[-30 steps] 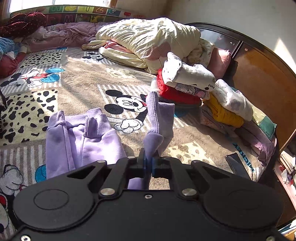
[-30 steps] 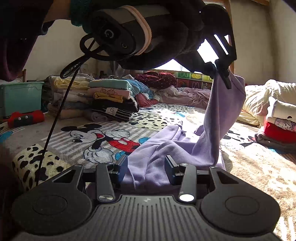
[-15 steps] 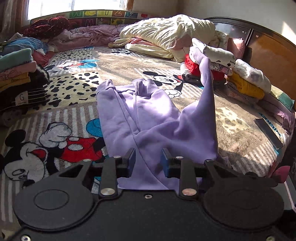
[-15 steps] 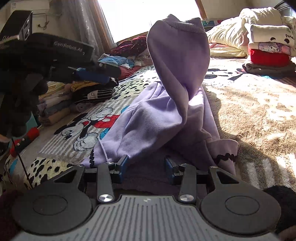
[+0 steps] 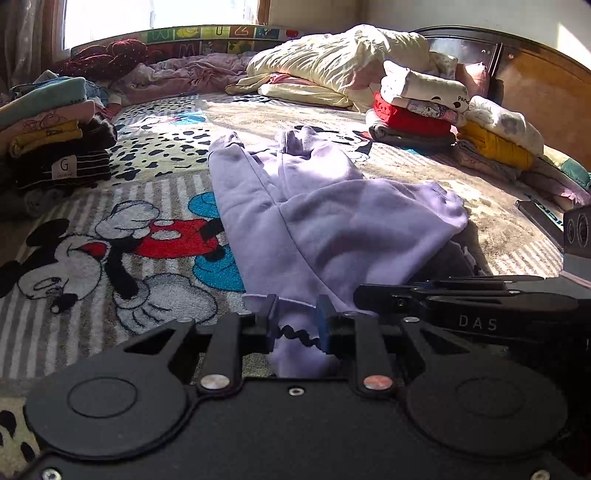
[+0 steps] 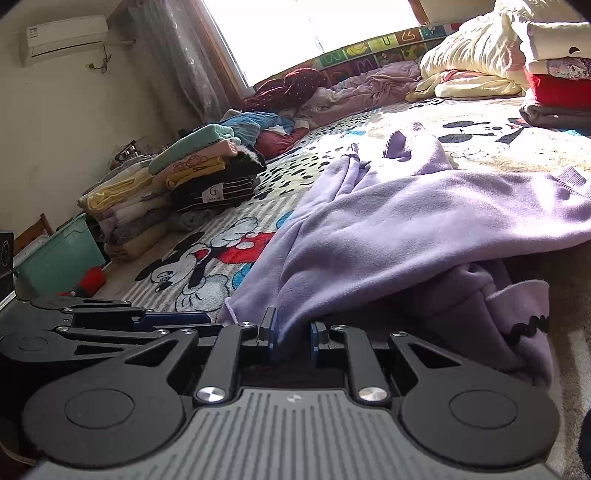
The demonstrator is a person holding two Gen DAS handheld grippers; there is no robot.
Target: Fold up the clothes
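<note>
Left wrist view: left gripper (image 5: 297, 325) released, jaws straddling the near hem of the lilac garment (image 5: 314, 218), whose long axis runs straight ahead across the bedspread (image 5: 110, 236).

Right wrist view: right gripper (image 6: 291, 338) likewise released at the garment's near edge, equally close.

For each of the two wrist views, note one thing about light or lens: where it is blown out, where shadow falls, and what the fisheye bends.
Left wrist view: the window is blown out white, sun lies bright across the purple garment, and the wooden headboard bows in a curve. Right wrist view: the window glares to pure white, and deep shadow sits under the garment's lifted fold near the right tongs.
</note>
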